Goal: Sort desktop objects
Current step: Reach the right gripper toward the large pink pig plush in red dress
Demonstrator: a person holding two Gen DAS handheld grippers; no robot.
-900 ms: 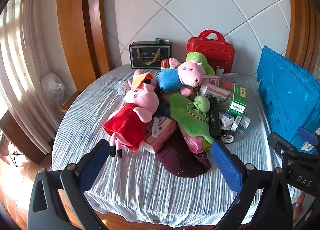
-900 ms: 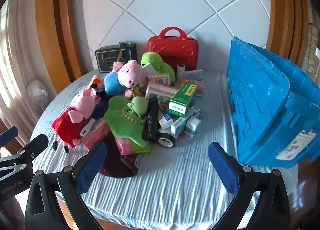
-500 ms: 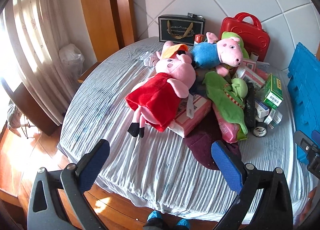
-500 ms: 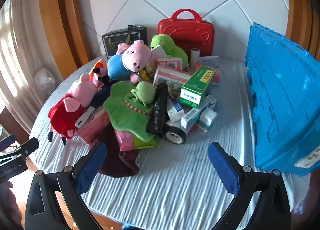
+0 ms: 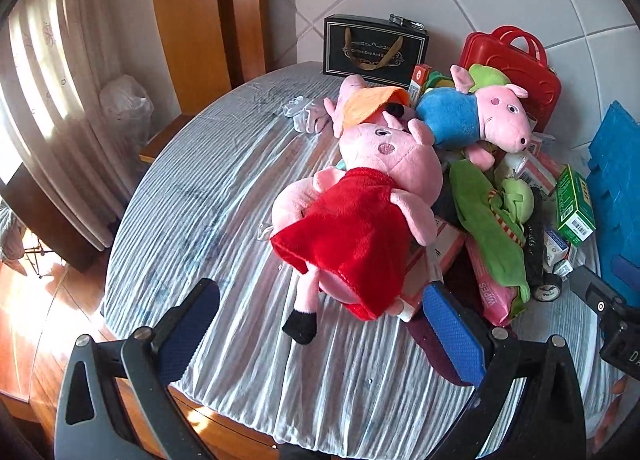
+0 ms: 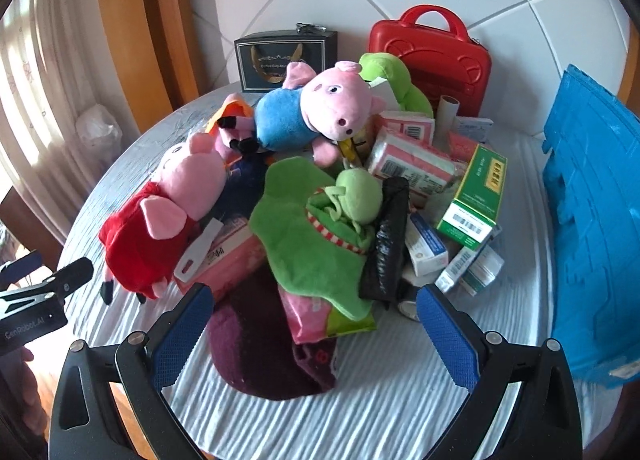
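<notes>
- While nothing is yet picked up, the left gripper [image 5: 318, 324] stands with jaws wide apart and empty, angled down over the pig plush in the red dress [image 5: 352, 219], probably the first pick since it lies nearest on the pile's edge.
- Right gripper [image 6: 312, 330]: jaws fully apart, empty, poised above the green frog plush [image 6: 320, 236] and dark maroon cloth [image 6: 268, 348].
- Pile heaped mid-table [image 6: 400, 400]: pig plush in blue [image 6: 308, 111], green carton [image 6: 476, 195], small medicine boxes [image 6: 428, 248], unsorted.
- Blue crate [image 6: 592, 219] just right of the pile, a likely destination; interior not visible, cut off by the frame.
- Red case [image 6: 432, 55] and black gift box [image 6: 284, 59] stand at the back; lower parts hidden.
- Items beneath the plush toys cannot be identified.
</notes>
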